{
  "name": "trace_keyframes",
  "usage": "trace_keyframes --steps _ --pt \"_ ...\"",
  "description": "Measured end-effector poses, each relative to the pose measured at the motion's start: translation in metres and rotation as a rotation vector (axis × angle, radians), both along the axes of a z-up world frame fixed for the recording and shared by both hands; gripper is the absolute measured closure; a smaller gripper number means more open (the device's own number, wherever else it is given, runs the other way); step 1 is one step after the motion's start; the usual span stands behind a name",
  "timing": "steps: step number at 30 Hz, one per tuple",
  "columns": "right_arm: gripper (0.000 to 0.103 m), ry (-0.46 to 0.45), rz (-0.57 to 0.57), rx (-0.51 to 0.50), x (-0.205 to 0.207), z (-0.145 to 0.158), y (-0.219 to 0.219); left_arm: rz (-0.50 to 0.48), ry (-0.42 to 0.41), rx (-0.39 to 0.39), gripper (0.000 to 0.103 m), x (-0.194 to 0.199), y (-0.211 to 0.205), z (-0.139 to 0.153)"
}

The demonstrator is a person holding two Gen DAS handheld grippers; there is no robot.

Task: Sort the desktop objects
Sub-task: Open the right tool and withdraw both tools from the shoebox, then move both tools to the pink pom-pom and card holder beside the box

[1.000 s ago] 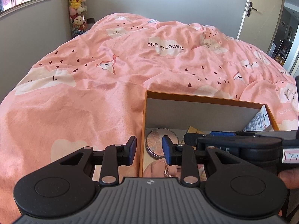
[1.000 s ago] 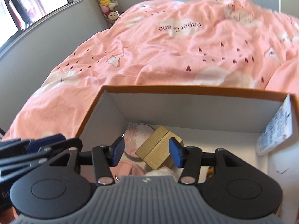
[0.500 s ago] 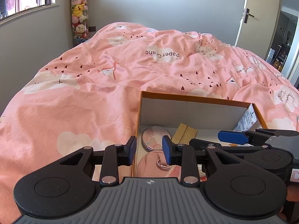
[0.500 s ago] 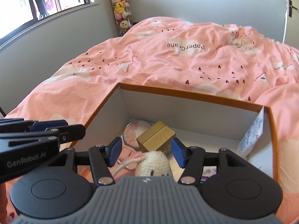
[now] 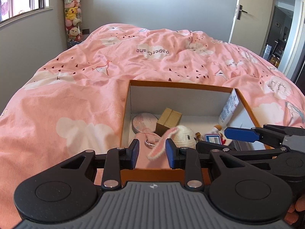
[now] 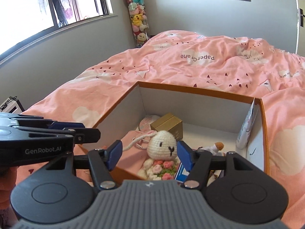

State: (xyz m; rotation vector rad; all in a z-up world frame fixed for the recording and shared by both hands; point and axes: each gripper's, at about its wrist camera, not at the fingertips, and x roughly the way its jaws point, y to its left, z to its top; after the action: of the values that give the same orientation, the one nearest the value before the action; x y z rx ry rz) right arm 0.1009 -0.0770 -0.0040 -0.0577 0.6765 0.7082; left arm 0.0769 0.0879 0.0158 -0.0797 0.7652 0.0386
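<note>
Left wrist view: the left gripper is sitting low in the centre of the frame with its jaws spread a little and pinching nothing; the pink ear of the crocheted bunny is lying in the gap without the pads pressing on it. The orange box is resting on the pink duvet in the middle right, and it is holding the bunny, a round pink tin, a gold carton and a white tube leaning against its right wall. The right gripper is reaching in from the right edge.

Right wrist view: the right gripper is hanging over the near edge of the box, its jaws spread wide and just having been opening, with the bunny's head showing between them, untouched. The bunny is lying in the box's near part, with the gold carton just behind it and the tube at the right wall. The left gripper is entering from the left edge.
</note>
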Motion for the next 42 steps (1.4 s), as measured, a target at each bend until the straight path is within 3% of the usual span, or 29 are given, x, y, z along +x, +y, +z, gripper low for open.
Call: trace_keyframes --steps 9,16,21,26,30,35,42 --pt "0.037 0.085 0.037 0.032 -0.014 -0.005 -0.015 -0.026 0.023 -0.009 0.068 -0.021 -0.009 -0.010" --pt "0.038 0.112 0.045 0.001 -0.025 -0.011 -0.016 -0.039 0.060 -0.005 0.068 -0.028 -0.011 -0.016" --pt "0.039 0.192 0.066 -0.002 -0.029 -0.021 -0.022 -0.076 0.098 -0.002 0.068 -0.037 -0.016 -0.022" --pt "0.051 0.275 0.087 -0.028 -0.036 -0.035 -0.022 -0.152 0.164 0.063 0.068 -0.044 -0.027 -0.029" --pt "0.051 0.394 0.086 -0.053 -0.033 -0.051 -0.023 -0.232 0.226 0.151 0.068 -0.052 -0.038 -0.038" --pt "0.053 0.522 0.135 -0.110 -0.037 -0.071 -0.020 -0.320 0.309 0.145 0.069 -0.062 -0.048 -0.048" --pt "0.054 0.560 0.134 -0.143 -0.048 -0.075 -0.026 -0.412 0.346 0.178 0.069 -0.072 -0.061 -0.053"
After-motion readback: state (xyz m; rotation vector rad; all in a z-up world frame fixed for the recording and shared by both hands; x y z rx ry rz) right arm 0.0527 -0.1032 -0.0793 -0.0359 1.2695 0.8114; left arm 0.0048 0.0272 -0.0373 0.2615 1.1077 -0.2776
